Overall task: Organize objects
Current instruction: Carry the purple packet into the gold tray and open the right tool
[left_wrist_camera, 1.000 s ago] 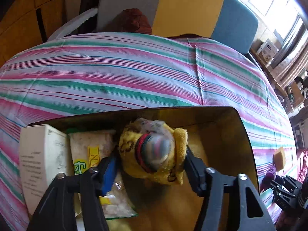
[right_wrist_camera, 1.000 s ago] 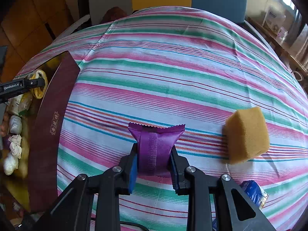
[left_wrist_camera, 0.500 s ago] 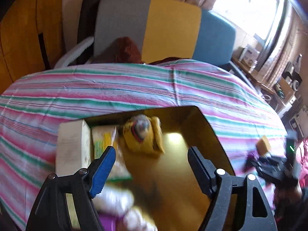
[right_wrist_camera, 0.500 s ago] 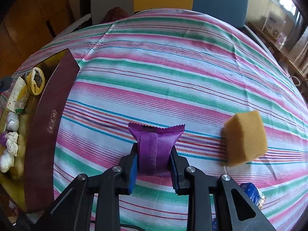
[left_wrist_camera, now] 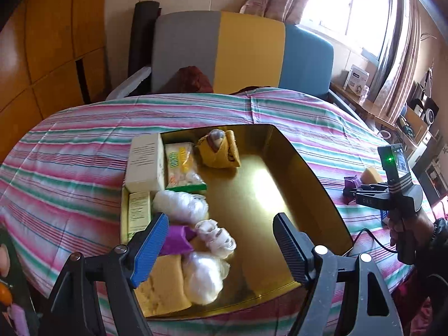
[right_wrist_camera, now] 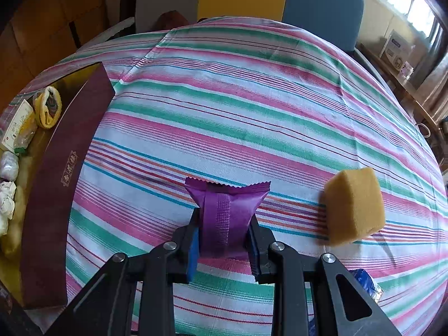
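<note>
The right gripper (right_wrist_camera: pixel 222 233) pinched the purple packet (right_wrist_camera: pixel 225 212); lifting it high should clear the box (right_wrist_camera: pixel 56 196) wall. The left gripper (left_wrist_camera: pixel 221 249) was spread, empty.

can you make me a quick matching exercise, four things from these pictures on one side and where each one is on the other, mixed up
Things:
1. purple packet
2. yellow sponge
3. yellow rolled cloth
4. white carton

Places:
A. far end of the gold box, near the middle
B. on the striped cloth, right of the right gripper
C. along the box's left wall
D. between the right gripper's jaws

Pairs: 1-D, 2-B, 3-A, 4-C
</note>
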A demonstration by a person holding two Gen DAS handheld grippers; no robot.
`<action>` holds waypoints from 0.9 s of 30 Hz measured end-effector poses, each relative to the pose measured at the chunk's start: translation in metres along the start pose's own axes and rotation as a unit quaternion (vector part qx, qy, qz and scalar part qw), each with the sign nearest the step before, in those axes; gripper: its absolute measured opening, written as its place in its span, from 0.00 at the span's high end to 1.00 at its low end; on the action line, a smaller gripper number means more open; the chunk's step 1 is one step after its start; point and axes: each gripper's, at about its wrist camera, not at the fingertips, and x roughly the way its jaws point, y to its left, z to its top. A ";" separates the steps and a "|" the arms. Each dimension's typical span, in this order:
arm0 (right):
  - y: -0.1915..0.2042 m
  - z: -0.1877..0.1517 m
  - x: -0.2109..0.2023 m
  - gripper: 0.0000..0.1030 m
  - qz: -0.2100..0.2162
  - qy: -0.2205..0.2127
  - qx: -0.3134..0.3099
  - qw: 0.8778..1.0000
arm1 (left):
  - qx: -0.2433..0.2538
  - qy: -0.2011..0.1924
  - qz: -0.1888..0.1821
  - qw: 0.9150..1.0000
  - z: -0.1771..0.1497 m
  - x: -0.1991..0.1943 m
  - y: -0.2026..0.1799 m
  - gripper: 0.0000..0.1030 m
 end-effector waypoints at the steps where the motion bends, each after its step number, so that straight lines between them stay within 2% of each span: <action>1: 0.000 0.000 0.000 0.72 -0.002 -0.001 0.001 1.000 | 0.000 -0.001 0.003 1.000 -0.001 -0.001 0.001 0.24; 5: 0.003 -0.001 0.000 0.72 -0.010 -0.003 0.000 1.000 | 0.000 -0.002 0.004 1.000 -0.007 -0.006 0.006 0.24; 9: 0.000 0.004 -0.008 0.72 -0.015 0.000 0.027 1.000 | -0.004 -0.007 -0.004 1.000 -0.009 -0.010 0.012 0.24; 14: 0.016 0.022 -0.051 0.72 0.027 -0.038 0.039 0.998 | -0.021 0.002 -0.021 1.000 -0.010 -0.004 0.025 0.24; 19: 0.076 0.046 -0.081 0.72 0.104 -0.055 0.002 0.993 | -0.037 -0.006 -0.028 0.999 -0.013 -0.013 0.039 0.24; 22: 0.127 0.054 -0.076 0.72 0.144 -0.042 -0.028 0.988 | -0.049 -0.013 -0.028 0.998 -0.017 -0.020 0.052 0.24; 27: 0.200 0.065 -0.049 0.72 0.169 -0.013 -0.060 0.984 | -0.072 -0.007 -0.026 0.997 -0.026 -0.023 0.073 0.24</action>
